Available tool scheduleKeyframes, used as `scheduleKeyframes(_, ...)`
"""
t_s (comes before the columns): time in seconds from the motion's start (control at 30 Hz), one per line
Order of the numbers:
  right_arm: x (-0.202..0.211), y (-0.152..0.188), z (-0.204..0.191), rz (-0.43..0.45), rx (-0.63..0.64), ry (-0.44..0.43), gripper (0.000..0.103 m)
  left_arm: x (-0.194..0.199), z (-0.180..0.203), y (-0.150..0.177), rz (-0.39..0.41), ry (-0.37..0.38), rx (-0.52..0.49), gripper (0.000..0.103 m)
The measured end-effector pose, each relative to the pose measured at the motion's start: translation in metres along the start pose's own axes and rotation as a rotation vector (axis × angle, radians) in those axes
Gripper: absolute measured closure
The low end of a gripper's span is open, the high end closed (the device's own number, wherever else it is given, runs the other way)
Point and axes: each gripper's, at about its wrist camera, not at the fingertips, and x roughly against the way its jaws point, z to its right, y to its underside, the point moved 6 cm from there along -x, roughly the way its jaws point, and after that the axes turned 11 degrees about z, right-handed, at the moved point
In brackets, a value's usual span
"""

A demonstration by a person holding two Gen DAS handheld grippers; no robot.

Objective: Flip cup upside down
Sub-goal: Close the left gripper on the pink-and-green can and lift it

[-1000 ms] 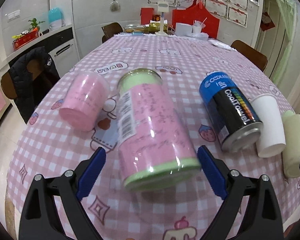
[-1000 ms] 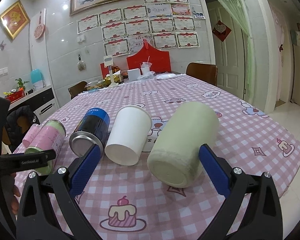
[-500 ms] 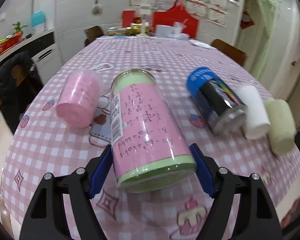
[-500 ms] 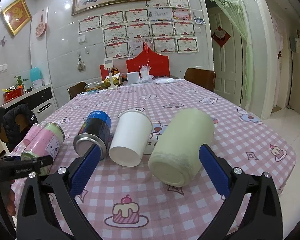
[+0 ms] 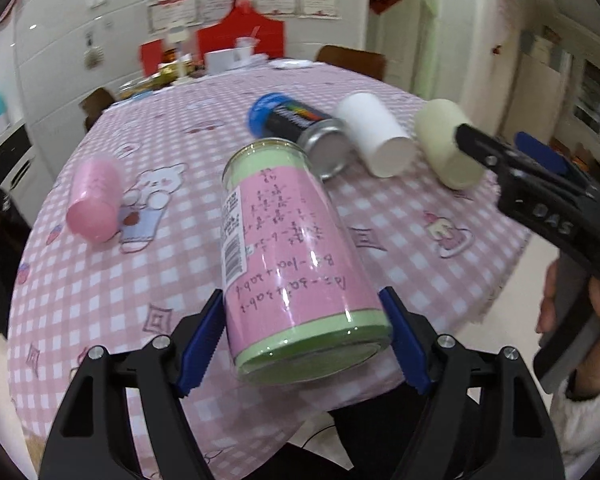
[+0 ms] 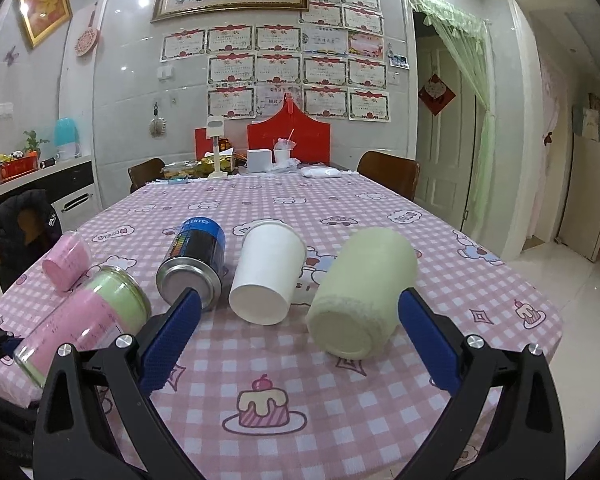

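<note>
My left gripper (image 5: 304, 336) is shut on the pink-and-green cup (image 5: 288, 248) near its base and holds it tilted above the table's near edge; the cup also shows at the left of the right wrist view (image 6: 84, 324). My right gripper (image 6: 296, 344) is open and empty, with the cream cup (image 6: 360, 292) lying on its side just ahead between its fingers. The right gripper also shows at the right of the left wrist view (image 5: 540, 184).
On the pink checked tablecloth (image 6: 340, 400) lie a small pink cup (image 6: 66, 260), a blue-and-black can (image 6: 196, 260) and a white paper cup (image 6: 266, 272), all on their sides. Boxes and clutter stand at the far end (image 6: 260, 160). Chairs surround the table.
My left gripper closed on the pink-and-green cup, lifted it off the table and swung right. The right gripper pulled back slightly and stayed open.
</note>
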Motion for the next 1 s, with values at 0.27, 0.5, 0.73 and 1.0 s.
scheduleKeyframes(0.27, 0.003, 0.003, 0.003, -0.031, -0.041, -0.013, 0.008, -0.011, 0.021, -0.001, 0.016, 0.062, -0.032, 0.027)
scheduleKeyframes(0.5, 0.0, 0.005, 0.001, -0.079, -0.095, -0.06, 0.008, -0.014, 0.014, -0.005, -0.005, 0.07, 0.038, 0.027)
scheduleKeyframes(0.73, -0.001, 0.0, -0.009, -0.142, -0.164, -0.127, 0.008, 0.009, 0.007, -0.016, 0.073, 0.104, 0.095, 0.027)
scheduleKeyframes(1.0, -0.02, 0.004, -0.045, -0.358, -0.311, -0.282, 0.008, 0.038, -0.024, -0.039, 0.184, 0.012, 0.127, 0.026)
